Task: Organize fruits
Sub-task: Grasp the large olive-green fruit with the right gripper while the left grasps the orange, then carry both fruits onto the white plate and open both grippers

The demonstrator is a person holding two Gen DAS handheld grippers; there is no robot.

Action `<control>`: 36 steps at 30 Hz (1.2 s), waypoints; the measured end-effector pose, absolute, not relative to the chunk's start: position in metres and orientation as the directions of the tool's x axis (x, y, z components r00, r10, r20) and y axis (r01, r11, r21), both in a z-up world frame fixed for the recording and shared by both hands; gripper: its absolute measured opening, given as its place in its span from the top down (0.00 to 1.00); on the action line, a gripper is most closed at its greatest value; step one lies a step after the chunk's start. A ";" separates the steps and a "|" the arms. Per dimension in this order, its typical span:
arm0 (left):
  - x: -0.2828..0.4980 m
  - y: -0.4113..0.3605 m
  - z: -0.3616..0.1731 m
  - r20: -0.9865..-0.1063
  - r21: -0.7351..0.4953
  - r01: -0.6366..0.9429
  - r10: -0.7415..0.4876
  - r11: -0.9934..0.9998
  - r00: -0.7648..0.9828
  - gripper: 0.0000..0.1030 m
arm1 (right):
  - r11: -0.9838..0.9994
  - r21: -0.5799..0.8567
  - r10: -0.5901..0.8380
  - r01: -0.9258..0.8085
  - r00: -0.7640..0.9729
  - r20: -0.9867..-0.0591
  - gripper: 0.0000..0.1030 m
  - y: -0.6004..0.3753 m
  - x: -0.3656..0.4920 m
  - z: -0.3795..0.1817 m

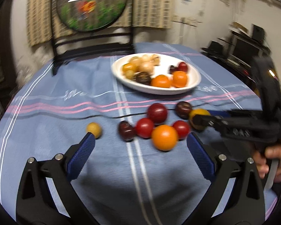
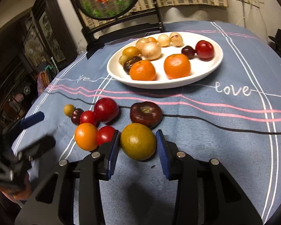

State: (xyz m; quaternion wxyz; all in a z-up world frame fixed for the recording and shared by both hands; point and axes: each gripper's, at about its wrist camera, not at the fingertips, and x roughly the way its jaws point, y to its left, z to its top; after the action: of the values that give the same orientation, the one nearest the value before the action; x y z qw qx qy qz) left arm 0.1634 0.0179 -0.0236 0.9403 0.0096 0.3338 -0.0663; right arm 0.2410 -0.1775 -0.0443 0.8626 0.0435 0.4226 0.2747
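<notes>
A: Start with what is nearest. What is the right gripper (image 2: 138, 144) doing?

B: Its blue pads sit on either side of the yellow-green fruit (image 2: 138, 144) on the blue tablecloth (image 2: 224, 140). The left pad touches the fruit; on the right I can't tell whether a sliver of gap remains. I'd judge the grasp is just closing, with the fruit not yet lifted.

A: And the left gripper (image 1: 140, 140)?

B: Jaws wide apart and empty, over the cloth just short of the loose cluster: an orange (image 1: 164, 137), red tomatoes and dark plums, with a small yellow fruit (image 1: 94, 129) beside its left finger.

A: Farther back?

B: The white plate (image 2: 211, 69) holds two oranges, pale round fruit and a red and dark pair, sorted by kind.

A: The next move?

B: Probably a firm pinch, a straight lift clear of the red tomato (image 2: 105, 135) beside the left pad, then a carry to the plate, setting down near the yellowish fruit there.
</notes>
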 end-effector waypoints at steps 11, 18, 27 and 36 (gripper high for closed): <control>0.182 -0.002 -0.046 -0.721 -0.042 0.216 -0.179 0.975 0.670 0.60 | 0.854 0.311 0.502 -0.417 0.506 -0.701 0.62 -0.183 0.241 -0.040; 0.190 0.001 -0.050 -0.736 -0.106 0.204 -0.215 0.973 0.642 0.60 | 0.853 0.315 0.504 -0.416 0.501 -0.704 0.62 -0.184 0.241 -0.040; 0.199 -0.002 -0.055 -0.753 -0.124 0.195 -0.220 0.973 0.621 0.60 | 0.853 0.318 0.504 -0.413 0.499 -0.705 0.62 -0.184 0.241 -0.040; 0.203 -0.004 -0.057 -0.752 -0.128 0.192 -0.221 0.973 0.621 0.62 | 0.853 0.316 0.504 -0.416 0.498 -0.706 0.62 -0.184 0.241 -0.041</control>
State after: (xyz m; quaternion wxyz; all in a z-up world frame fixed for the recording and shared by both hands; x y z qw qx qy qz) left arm 0.2035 -0.0036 -0.0566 0.9001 -0.0175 0.4200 -0.1147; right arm 0.2414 -0.1836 -0.0407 0.8639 0.0522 0.4245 0.2661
